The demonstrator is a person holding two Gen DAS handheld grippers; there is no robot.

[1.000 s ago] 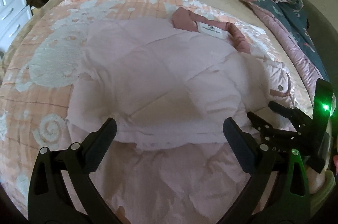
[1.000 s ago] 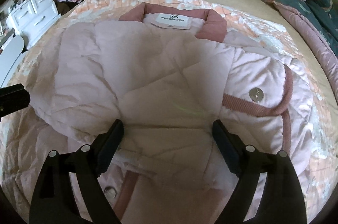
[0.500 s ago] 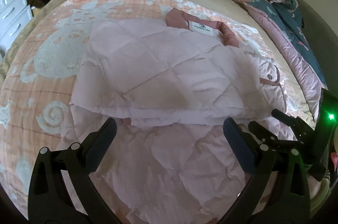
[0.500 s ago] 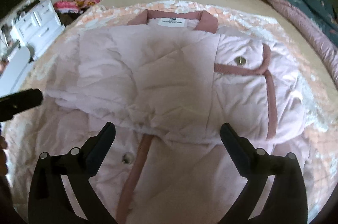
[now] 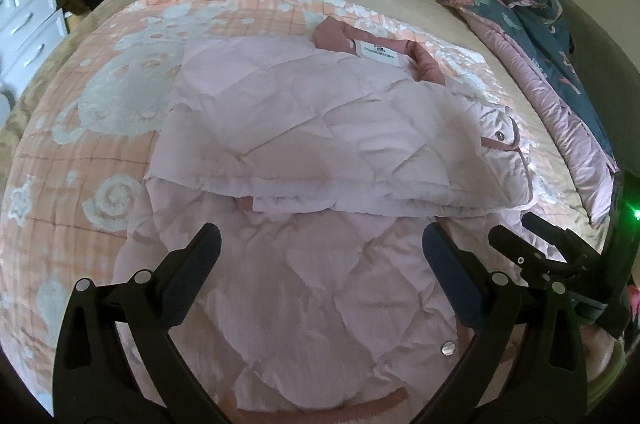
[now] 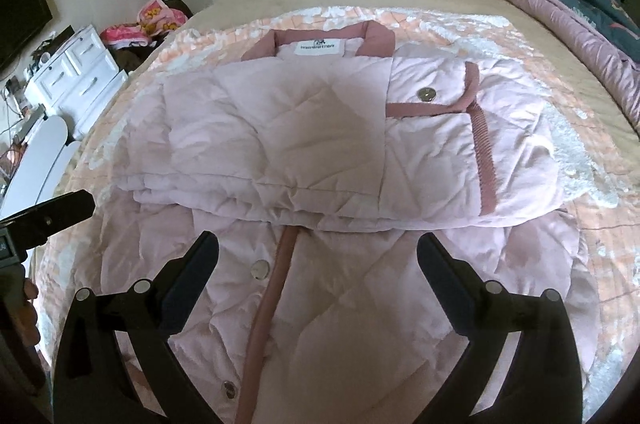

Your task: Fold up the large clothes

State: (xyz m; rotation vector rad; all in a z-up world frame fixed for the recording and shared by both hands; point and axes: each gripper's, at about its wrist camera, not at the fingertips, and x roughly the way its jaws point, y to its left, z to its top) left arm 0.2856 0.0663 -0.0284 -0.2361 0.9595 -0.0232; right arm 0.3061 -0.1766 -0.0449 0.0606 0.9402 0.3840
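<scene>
Through my left wrist camera, one pale pink quilted coat with dusty-rose trim (image 5: 320, 127) lies on the peach-and-white patterned bedspread (image 5: 100, 95), its sides folded in over the middle; my left tongs (image 5: 320, 256) hover above the lower half, spread wide and pinching nothing. Two silver snaps show here, and my right tongs (image 5: 532, 248) enter at the right edge. Through my right wrist camera, my right tongs (image 6: 318, 256) stand fully spread and empty over the same coat (image 6: 280, 127), where I count four snaps, one white neck label (image 6: 319, 46) and one rose collar.
</scene>
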